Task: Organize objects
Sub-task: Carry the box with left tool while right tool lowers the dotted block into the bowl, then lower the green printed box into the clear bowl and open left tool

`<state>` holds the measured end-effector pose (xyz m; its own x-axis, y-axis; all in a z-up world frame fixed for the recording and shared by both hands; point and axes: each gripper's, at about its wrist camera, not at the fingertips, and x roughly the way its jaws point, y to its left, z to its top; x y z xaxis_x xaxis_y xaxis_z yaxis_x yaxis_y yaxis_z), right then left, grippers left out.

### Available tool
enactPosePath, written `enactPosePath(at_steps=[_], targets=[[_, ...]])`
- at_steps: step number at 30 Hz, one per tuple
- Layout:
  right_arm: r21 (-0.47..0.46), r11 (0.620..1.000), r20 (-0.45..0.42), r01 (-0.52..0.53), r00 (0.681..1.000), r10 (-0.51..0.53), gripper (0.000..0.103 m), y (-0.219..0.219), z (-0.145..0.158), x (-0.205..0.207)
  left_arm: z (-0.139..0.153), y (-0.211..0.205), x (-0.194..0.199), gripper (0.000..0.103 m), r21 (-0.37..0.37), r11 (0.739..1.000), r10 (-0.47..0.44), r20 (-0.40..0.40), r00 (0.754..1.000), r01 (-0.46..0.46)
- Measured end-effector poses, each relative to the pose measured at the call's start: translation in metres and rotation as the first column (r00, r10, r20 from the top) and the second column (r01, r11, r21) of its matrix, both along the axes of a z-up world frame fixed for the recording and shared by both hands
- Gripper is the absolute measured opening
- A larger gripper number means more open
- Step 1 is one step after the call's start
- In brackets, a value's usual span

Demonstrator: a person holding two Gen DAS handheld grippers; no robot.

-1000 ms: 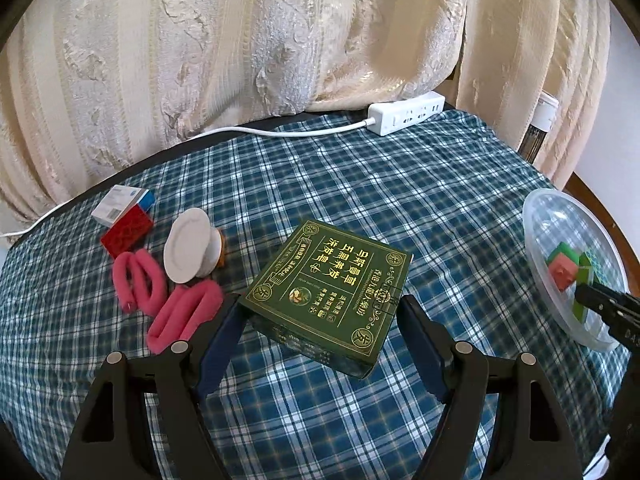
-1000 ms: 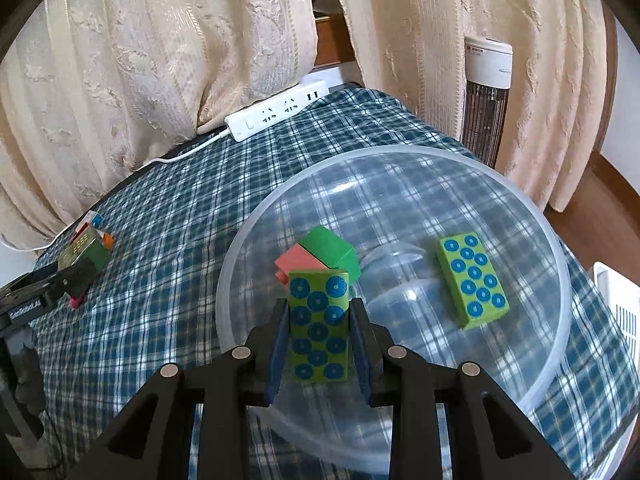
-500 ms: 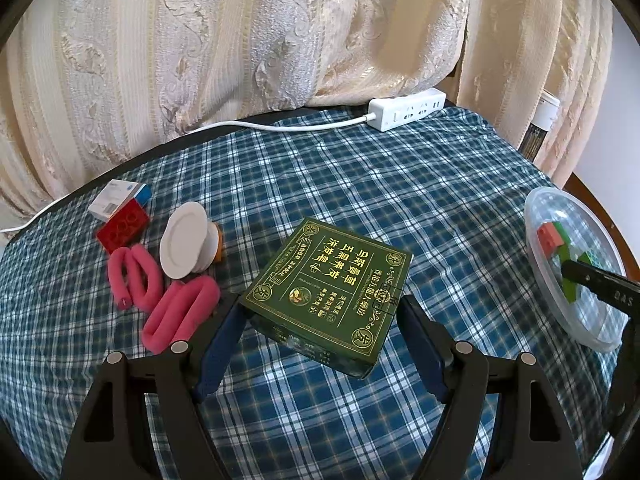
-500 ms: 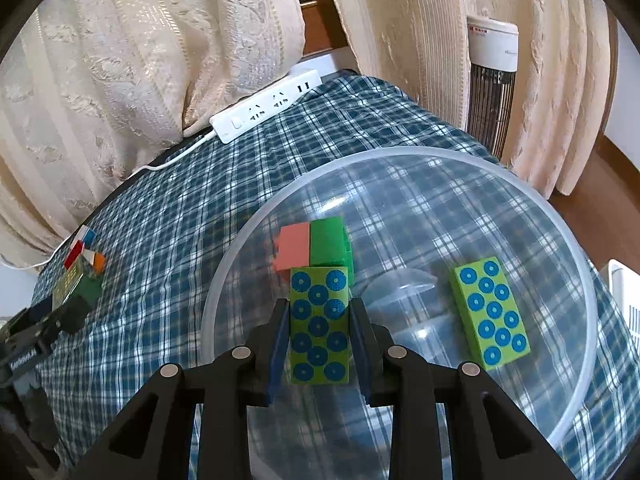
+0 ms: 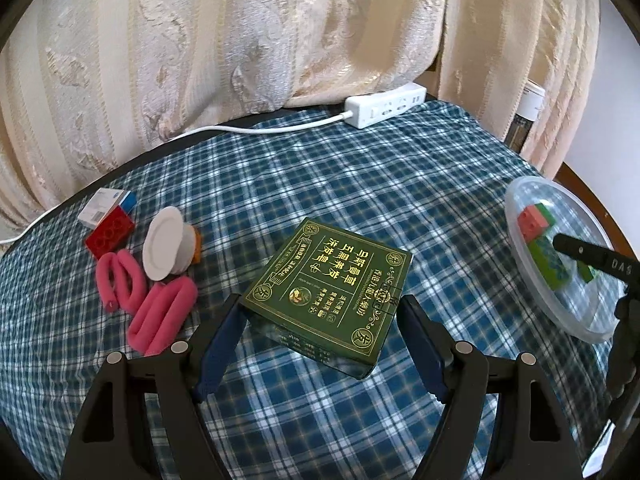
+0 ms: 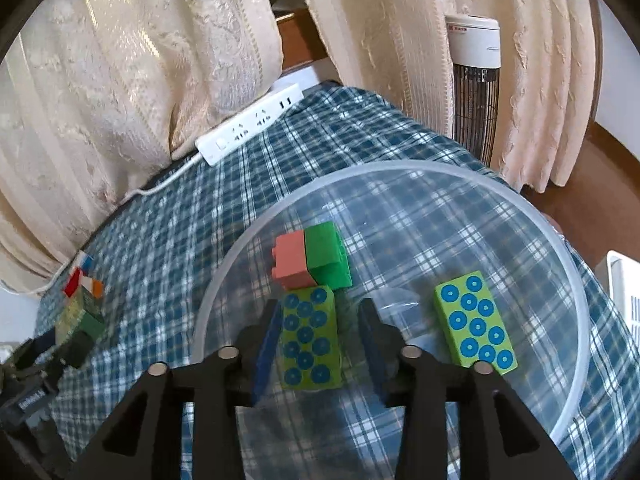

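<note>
My left gripper (image 5: 320, 304) is shut on a dark green box with gold lettering (image 5: 328, 288), its pads against two opposite corners, a little above the checked tablecloth. The same box (image 6: 80, 320) shows at the far left of the right wrist view. My right gripper (image 6: 320, 308) hangs over a clear plastic bowl (image 6: 224, 264) and its jaws are opening. A green brick with blue dots (image 6: 308, 336) lies between them on the bowl's floor, with a gap at the right pad. A pink and green brick pair (image 6: 312, 260) and a second dotted brick (image 6: 474, 324) lie in the bowl too.
Left of the box lie two pink foam curlers (image 5: 120, 276), a white lid (image 5: 166, 248), a red brick (image 5: 110, 232) and a small white carton (image 5: 105, 202). A white power strip (image 5: 384, 110) sits at the back edge by the curtains. A tower heater (image 6: 476, 92) stands beyond the table.
The right jaws have come apart from the dotted brick, which now rests in the bowl by the pink and green pair. The right view has rolled slightly. The left gripper and box are unmoved.
</note>
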<state>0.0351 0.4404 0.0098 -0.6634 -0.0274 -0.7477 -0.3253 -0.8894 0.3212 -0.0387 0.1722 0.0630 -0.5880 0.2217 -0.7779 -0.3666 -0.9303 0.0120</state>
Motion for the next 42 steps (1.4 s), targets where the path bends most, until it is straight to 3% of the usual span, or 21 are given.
enactPosePath(at_steps=[14, 19, 30, 42], targets=[[0.021, 0.992, -0.086, 0.123, 0.989, -0.120, 0.050, 0.032, 0.009, 0.053, 0.009, 0.054, 0.017, 0.078, -0.013, 0.993, -0.118, -0.007, 0.993, 0.118], [0.054, 0.986, -0.125, 0.161, 0.980, -0.153, 0.057, 0.039, 0.014, 0.074, 0.019, 0.088, 0.022, 0.078, -0.007, 0.983, -0.182, -0.032, 0.983, 0.182], [0.085, 0.982, -0.155, 0.167, 0.976, -0.152, 0.057, 0.051, 0.013, 0.100, 0.029, 0.180, 0.025, 0.078, 0.024, 0.937, -0.346, -0.056, 0.937, 0.347], [0.022, 0.984, -0.176, 0.179, 0.969, -0.172, 0.057, 0.069, 0.007, 0.110, 0.024, 0.255, 0.018, 0.078, 0.006, 0.880, -0.474, -0.078, 0.877, 0.476]])
